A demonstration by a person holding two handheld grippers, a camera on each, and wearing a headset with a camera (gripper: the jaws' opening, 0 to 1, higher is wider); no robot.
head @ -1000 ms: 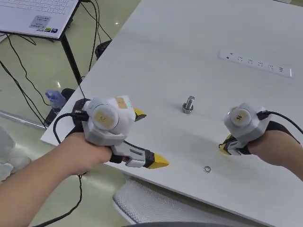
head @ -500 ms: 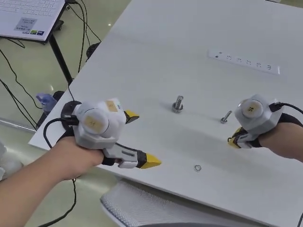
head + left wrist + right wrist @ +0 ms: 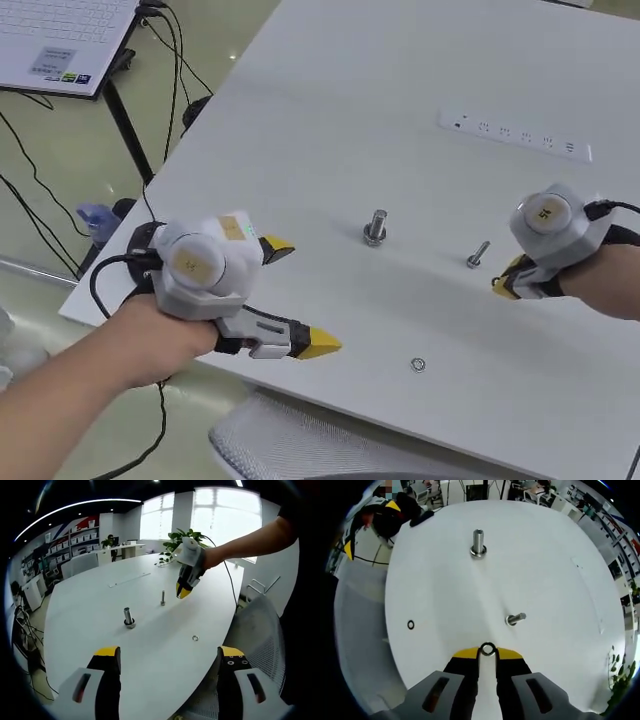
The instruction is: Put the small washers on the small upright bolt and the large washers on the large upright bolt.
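Right gripper [image 3: 488, 655] has its fingers clenched on a washer [image 3: 488, 649]. It's pinched by the rim at the very tips, so the hole sits clear of the fingers, which is what a drop over a thread needs. It hangs above the tabletop [image 3: 560, 580], just beside the small bolt [image 3: 516, 618]. My read is that this is a small washer lined up for that bolt and not yet on it. The bolt looks tipped over in the right gripper view, but that's camera tilt; it stands upright in the head view. Large bolt [image 3: 375, 227] stands upright further in, well apart from the right gripper. There's a ring at its foot, and I can't tell whether it's a washer or the bolt's own head. Left gripper [image 3: 168, 656] has its fingers spread wide with nothing in them. It's held back at the near edge, likely to keep out of the way and be ready for the loose washer [image 3: 418, 364], which lies flat near the front edge between the two grippers. Risk: the hole has to be centred over the bolt tip, or the washer catches on the thread and tilts.
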